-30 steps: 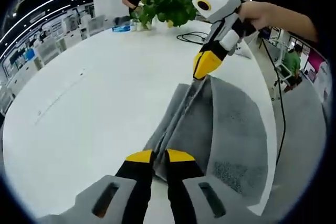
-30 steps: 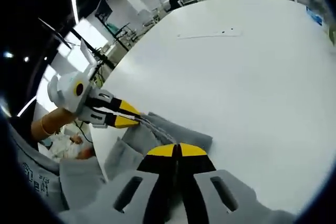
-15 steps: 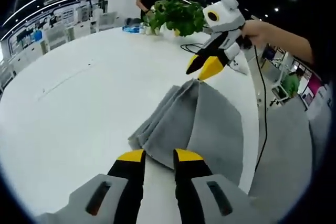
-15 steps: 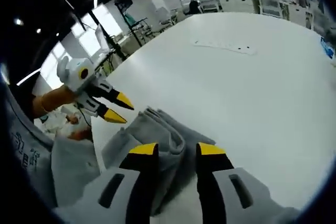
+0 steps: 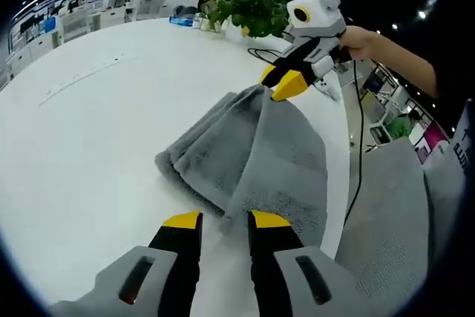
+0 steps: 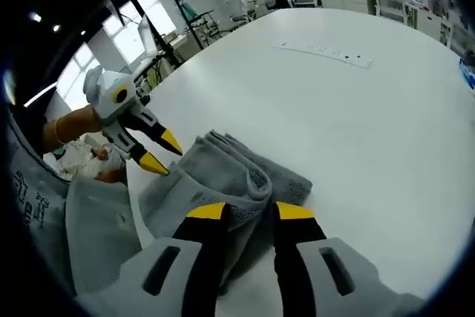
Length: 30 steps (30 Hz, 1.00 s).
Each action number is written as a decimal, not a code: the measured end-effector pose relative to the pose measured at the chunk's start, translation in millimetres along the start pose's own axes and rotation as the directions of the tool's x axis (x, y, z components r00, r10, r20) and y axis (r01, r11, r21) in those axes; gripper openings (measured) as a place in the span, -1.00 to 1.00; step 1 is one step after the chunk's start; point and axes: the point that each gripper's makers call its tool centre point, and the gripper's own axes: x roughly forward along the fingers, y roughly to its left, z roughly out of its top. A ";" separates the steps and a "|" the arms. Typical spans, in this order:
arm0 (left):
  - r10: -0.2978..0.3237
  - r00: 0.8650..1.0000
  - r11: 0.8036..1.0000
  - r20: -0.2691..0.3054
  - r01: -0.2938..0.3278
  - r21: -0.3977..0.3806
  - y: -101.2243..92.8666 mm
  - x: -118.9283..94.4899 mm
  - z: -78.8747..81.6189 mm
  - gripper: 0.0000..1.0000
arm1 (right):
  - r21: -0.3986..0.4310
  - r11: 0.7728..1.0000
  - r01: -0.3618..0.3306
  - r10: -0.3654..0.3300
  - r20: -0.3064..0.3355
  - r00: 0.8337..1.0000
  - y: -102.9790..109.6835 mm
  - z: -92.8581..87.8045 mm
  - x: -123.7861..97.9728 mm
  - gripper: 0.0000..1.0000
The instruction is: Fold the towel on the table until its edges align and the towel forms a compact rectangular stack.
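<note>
Towel (image 5: pixel 249 157): grey terry, lying bunched in soft folds on the white counter (image 5: pixel 89 131), just ahead of the left jaws and between the two grippers; in the right gripper view it (image 6: pixel 230 176) sits directly in front of the jaws, its near fold rising between them.
Left gripper (image 5: pixel 223 220): jaws spread, nothing pinched; the towel's near edge lies just beyond the yellow tips.
Right gripper (image 6: pixel 249 211): jaws spread — the cloth looks to sit in the gap but is not clamped. Seen from the left gripper view, it (image 5: pixel 280 85) hovers at the towel's far end, tips apart.
Fold state: layers are loose and rumpled, edges not aligned; I judge the stack far from a compact rectangle.
Handling: soft, limp and light — it will sag and slide on the smooth counter rather than hold a crease, and stacked layers may slip apart if only the top one is caught.
Where to grip: at the corners of an outer edge, pinching through all layers, one corner per gripper, so the edge stays taut.
Background: a potted plant (image 5: pixel 249 9) and a cable (image 5: pixel 271 53) on the far counter, well apart from the towel.
</note>
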 end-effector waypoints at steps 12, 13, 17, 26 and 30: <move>-0.089 0.996 0.994 -0.004 0.088 -0.057 -14.3 -2.8 -3.2 -0.55 | -0.028 0.999 0.023 -0.023 -0.014 1.000 -7.6 -1.7 1.6 -0.60; -0.082 0.997 0.994 -0.006 0.082 -0.066 -11.4 -0.9 -4.9 -0.56 | -0.028 0.999 0.025 -0.026 -0.013 1.000 -8.4 -1.6 1.5 -0.60; -0.100 0.995 0.991 -0.006 0.099 -0.086 -13.4 1.8 -5.6 -0.64 | -0.027 0.999 0.032 -0.032 -0.010 0.999 -10.1 -2.4 2.6 -0.60; -0.054 0.998 0.997 -0.006 0.054 -0.052 -17.6 -12.7 6.2 -0.86 | -0.046 0.998 0.052 -0.052 0.008 0.999 -12.8 2.5 -2.6 -0.54; -0.038 0.999 0.999 0.018 0.038 -0.004 -20.5 -23.0 17.5 -0.86 | -0.068 0.997 0.045 -0.044 0.014 0.999 -5.4 5.2 -6.3 -0.50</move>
